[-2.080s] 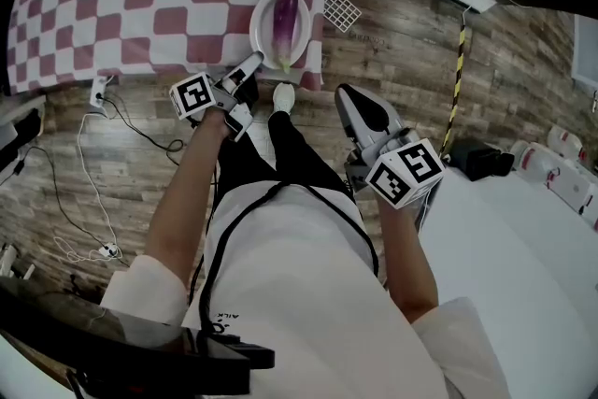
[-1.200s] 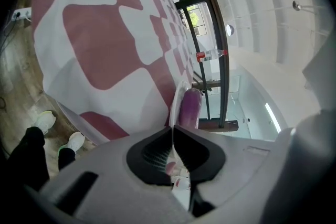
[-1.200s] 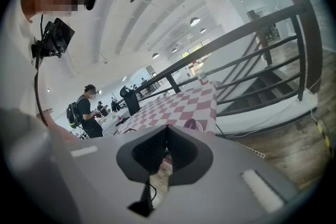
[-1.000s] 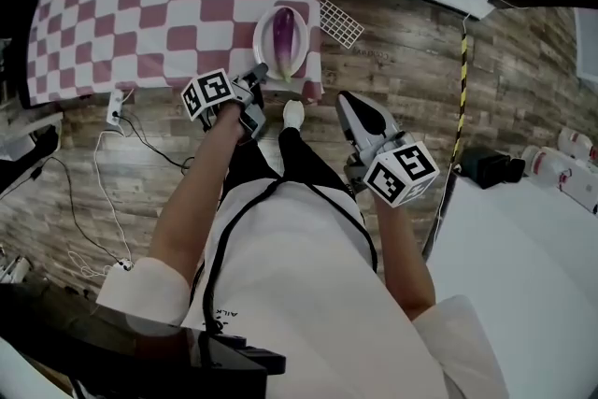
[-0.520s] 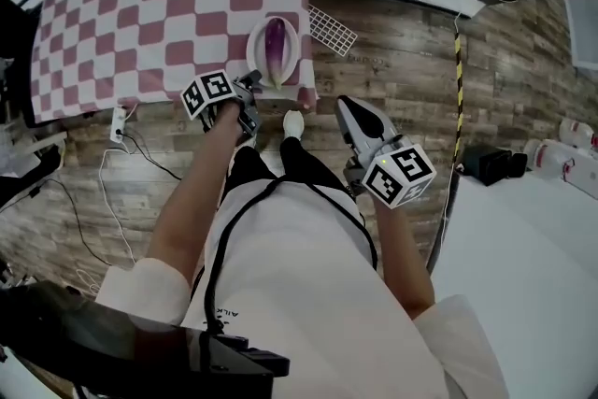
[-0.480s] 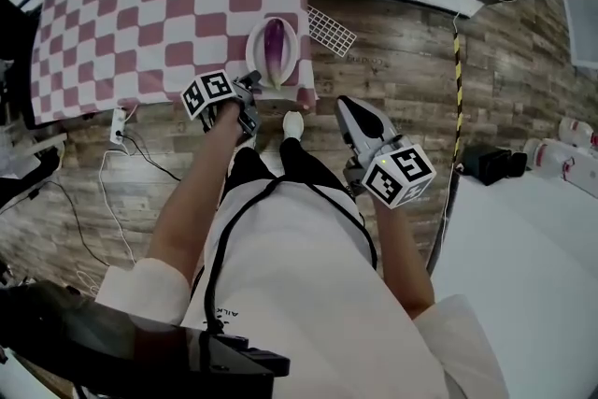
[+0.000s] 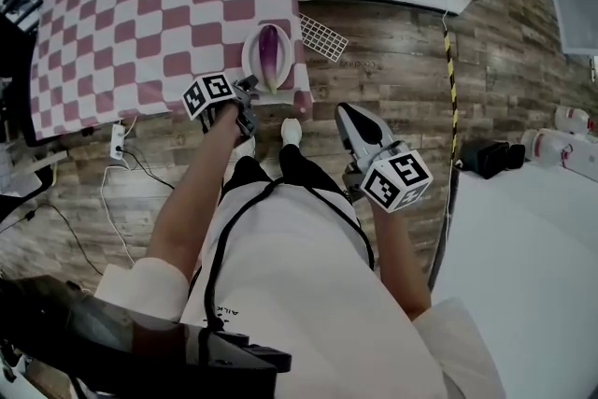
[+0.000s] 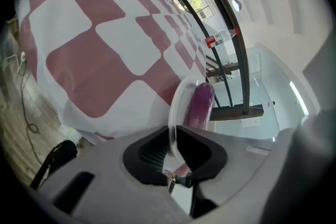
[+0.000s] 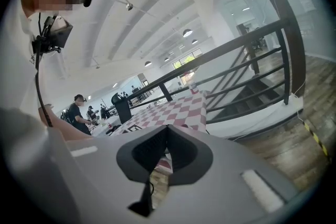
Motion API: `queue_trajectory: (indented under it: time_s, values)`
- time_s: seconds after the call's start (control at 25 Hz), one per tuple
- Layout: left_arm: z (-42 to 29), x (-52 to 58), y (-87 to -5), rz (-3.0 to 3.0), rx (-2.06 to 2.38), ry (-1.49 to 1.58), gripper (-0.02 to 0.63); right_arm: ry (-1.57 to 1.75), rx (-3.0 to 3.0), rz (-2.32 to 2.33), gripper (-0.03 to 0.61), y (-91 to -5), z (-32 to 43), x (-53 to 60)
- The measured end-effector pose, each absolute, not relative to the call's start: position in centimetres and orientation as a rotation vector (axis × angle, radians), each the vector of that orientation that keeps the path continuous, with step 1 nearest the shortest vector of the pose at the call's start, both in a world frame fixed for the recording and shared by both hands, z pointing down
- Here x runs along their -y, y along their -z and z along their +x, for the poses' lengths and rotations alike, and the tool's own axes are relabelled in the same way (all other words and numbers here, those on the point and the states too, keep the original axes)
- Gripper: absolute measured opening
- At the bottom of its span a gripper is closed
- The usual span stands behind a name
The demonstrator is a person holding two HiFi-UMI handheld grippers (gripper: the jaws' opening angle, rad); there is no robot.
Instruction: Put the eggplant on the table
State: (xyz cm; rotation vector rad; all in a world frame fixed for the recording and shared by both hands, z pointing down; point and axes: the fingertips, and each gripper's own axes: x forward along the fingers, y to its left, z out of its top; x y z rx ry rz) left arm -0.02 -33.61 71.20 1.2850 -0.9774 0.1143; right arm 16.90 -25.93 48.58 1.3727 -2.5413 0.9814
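The task looked to be at its last step. The eggplant (image 7: 269, 54) lay lengthwise in the white plate (image 7: 247, 61), and the plate rested on the checked tablecloth (image 7: 140, 14) of the table, whose near edge ran just beside the plate's near rim. Setting down therefore seemed done, with only the letting-go left. The left gripper (image 7: 249, 94) was at the plate's near rim, and its jaws had just been opening. In the left gripper view they stood a narrow way apart with the thin rim between them, and the pads no longer appeared to squeeze it, so it carried nothing. The next move probably called for drawing that gripper straight back off the rim, on the side away from the eggplant. It would need to go without catching the lip, since a tug could drag the plate toward the table's edge. The right gripper (image 7: 348, 115) was held well apart from the plate, to its right and nearer the person, over the wooden floor. Its jaws were together on nothing.
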Motion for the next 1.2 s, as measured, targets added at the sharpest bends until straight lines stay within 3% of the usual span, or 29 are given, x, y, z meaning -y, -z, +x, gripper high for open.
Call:
queue_trajectory:
  time_s: [0.28,0.44,0.64,1.2]
  values:
    - [-0.1,33.7,-70.1,1.326,0.949,-0.115,0.155,-0.970,2.528,1.439,0.008,-47.7,17.0,24.8]
    - [-0.6,33.2,-69.6,1.341,0.939,-0.118,0.163,-0.961,2.530,1.460,0.008,-47.4,16.7,24.4]
    - [-2.1,32.5,-68.3,1.391,0.935,-0.125,0.087,-0.939,2.545,1.464,0.008,-46.8,15.6,24.1]
    - [-5.8,31.3,-60.0,1.627,0.922,-0.117,0.021,-0.854,2.633,1.372,0.008,-44.8,11.1,24.9]
